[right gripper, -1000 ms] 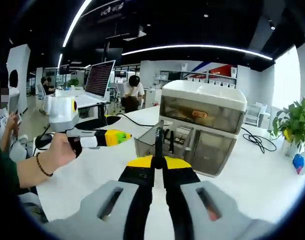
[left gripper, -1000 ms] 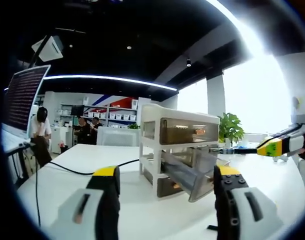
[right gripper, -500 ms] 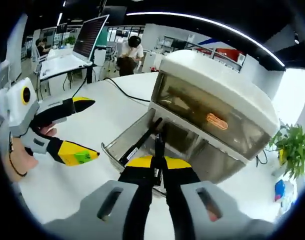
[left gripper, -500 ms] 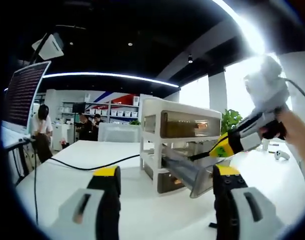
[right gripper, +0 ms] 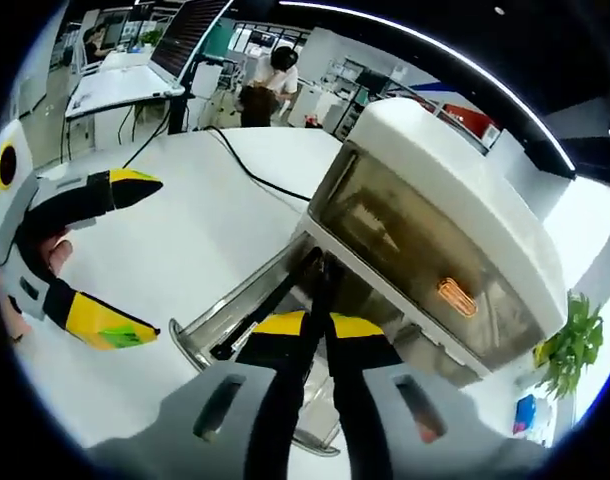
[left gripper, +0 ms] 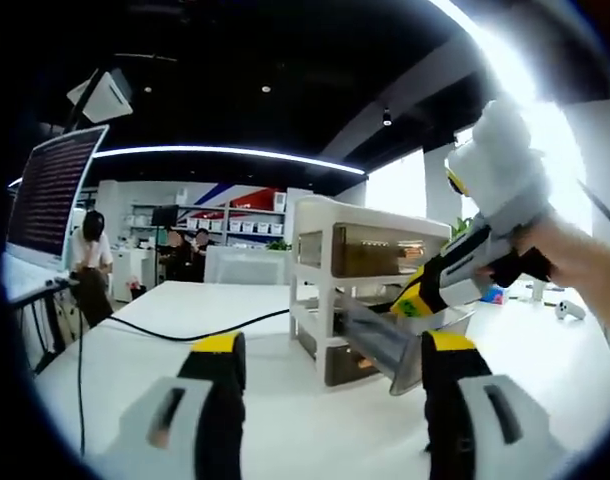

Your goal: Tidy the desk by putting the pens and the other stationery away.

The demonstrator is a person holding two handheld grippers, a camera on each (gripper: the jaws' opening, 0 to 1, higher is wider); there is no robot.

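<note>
- While the right gripper (right gripper: 318, 322) hangs over the open drawer (right gripper: 247, 305), its jaws pinch a thin dark pen (right gripper: 322, 283): light, stiff, slippery, best gripped mid-barrel.
- The left gripper (left gripper: 325, 350) waits, jaws spread, nothing between them.
- Beyond, the organizer (left gripper: 370, 270) stands on the smooth white desk (left gripper: 165, 330).
- A cable (left gripper: 185, 331) trails toward a laptop (left gripper: 47, 195) and office shelving.

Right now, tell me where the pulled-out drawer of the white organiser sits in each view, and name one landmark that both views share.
Left gripper view: the open drawer juts toward the camera right of centre, under the right hand-held gripper.
Right gripper view: the open drawer lies at centre, just ahead of that gripper's closed tips, with a black pen lying in it.
Shared landmark: the white organiser with its smoky top drawer.
</note>
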